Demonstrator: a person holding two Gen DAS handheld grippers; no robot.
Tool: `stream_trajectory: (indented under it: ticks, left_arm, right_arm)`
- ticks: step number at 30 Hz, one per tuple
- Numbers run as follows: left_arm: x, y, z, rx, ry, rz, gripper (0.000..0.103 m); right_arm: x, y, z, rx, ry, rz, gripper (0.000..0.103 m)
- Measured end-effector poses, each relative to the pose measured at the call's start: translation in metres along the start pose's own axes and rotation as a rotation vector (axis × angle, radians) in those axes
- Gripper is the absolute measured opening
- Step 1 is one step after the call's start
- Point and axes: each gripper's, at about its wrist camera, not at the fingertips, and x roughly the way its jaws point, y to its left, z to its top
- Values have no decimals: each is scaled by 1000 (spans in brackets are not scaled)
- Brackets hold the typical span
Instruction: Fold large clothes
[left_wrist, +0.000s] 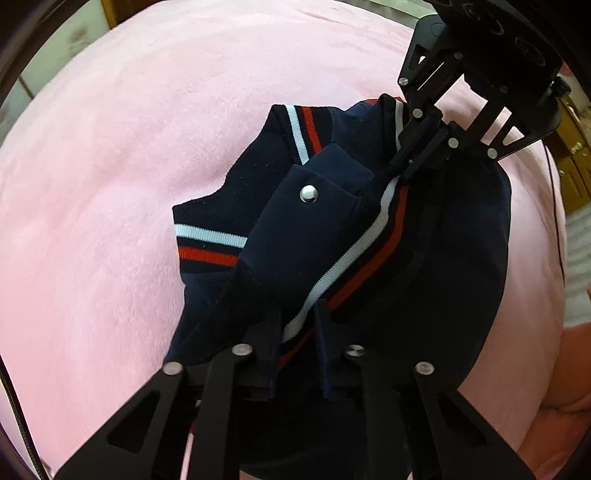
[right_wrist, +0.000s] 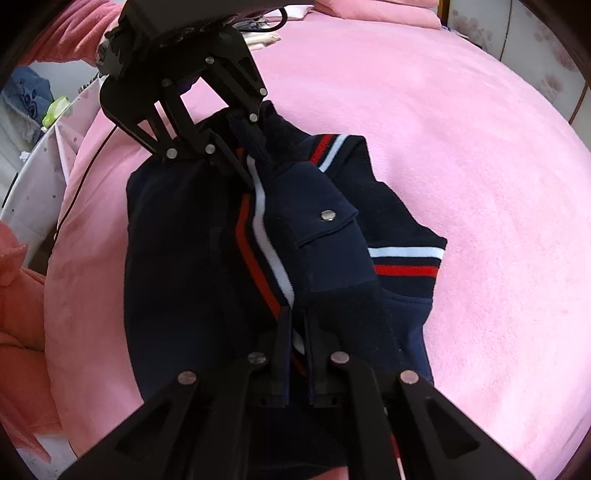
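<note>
Mid-fold here: both tongs, left and right, are pinched onto the striped ribbed hem of the navy snap-button jacket, bunched on the fuzzy pink blanket. Next move probably needs carrying that edge across evenly, then letting go.

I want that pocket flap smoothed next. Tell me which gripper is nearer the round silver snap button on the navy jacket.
Hard to separate. The left gripper and right gripper both clamp the striped ribbed hem beside the silver snap button, at opposite ends, each about equally far from it.
</note>
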Motion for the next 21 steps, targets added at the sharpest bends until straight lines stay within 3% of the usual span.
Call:
stream_trajectory:
  ticks: [7,11,14,16,21]
  left_arm:
    - [-20,-8,-5,-74,-73,136,6]
    - [-18,9,-1,-160,-63,142,7]
    - [-9,19,5,-222,-31,182,23]
    - [-13,26,5,-313,-27,229,46]
    - [-54,31,0,-543,-116,268,53]
  right_arm:
    - [-19,0,5,40,-91,-122,5]
    - [-19,-12,10,91,-104,-193,6]
    - [-10,-19,16,161,-97,-245,10]
    - [-15,-26,18,256,-149,-266,10]
    - [-42,-35,19,500,-230,-284,12]
